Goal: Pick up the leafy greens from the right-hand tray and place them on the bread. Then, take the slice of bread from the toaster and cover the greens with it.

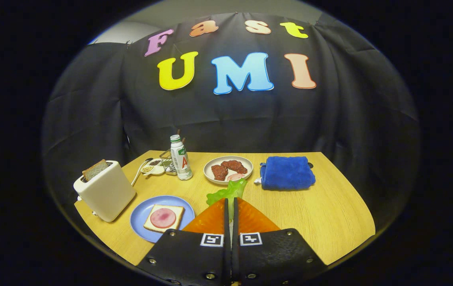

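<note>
The wooden tabletop point(330, 214) spreads out ahead of me, with the dark cloth wall point(226, 119) hanging behind it. On its far right side lies a folded blue towel point(287, 172). At the left edge stands the white toaster point(106, 190) with a slice of brown bread point(95, 169) sticking up out of its slot. Nearer to me and just beside the toaster sits a blue plate point(141, 216) — on it lies a slice of white bread point(163, 218) topped with a round of pink ham point(163, 217). Farther back, in the middle, a white plate point(210, 174) holds pieces of dark red meat point(228, 168) and one pale pink slice. To its left stands a small white bottle point(181, 158) with a green cap, and beside that a wire holder and a little white dish of seeds point(151, 167) with a spoon.

My jaws point(231, 206) are pressed together on the leafy greens point(230, 191) — the frilly green leaf pokes up from between my tips, held above the tabletop, between the blue plate and the white plate of meat.
</note>
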`<state>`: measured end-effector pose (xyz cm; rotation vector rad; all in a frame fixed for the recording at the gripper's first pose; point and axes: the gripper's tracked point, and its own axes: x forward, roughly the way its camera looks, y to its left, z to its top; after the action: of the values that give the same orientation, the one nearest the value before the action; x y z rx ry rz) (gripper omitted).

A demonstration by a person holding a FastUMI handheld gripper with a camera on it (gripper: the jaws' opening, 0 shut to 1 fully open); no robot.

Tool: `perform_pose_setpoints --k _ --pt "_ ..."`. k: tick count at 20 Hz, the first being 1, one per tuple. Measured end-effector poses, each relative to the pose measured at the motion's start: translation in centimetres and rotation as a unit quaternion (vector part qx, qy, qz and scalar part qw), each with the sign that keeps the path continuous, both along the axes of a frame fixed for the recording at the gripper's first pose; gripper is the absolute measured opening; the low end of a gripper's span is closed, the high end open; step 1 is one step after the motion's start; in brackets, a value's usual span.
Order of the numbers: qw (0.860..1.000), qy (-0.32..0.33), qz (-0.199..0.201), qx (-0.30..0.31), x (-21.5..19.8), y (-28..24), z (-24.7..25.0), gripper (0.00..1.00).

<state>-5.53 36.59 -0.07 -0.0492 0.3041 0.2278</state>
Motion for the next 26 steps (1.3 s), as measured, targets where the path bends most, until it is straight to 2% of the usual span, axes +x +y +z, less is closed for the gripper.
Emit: perform_pose_setpoints --k 5,18,22,26 --pt "1.000 0.010 0.006 0.010 0.0 3.0 -1.1 0.01" --pt "0.994 0.035 0.098 0.020 -0.8 14.9 -4.2 0.01" --pt "0.992 0.063 0.107 0.014 -0.5 16.7 -7.3 0.01" --pt "0.992 0.088 0.093 0.000 -0.2 15.8 -10.3 0.01"
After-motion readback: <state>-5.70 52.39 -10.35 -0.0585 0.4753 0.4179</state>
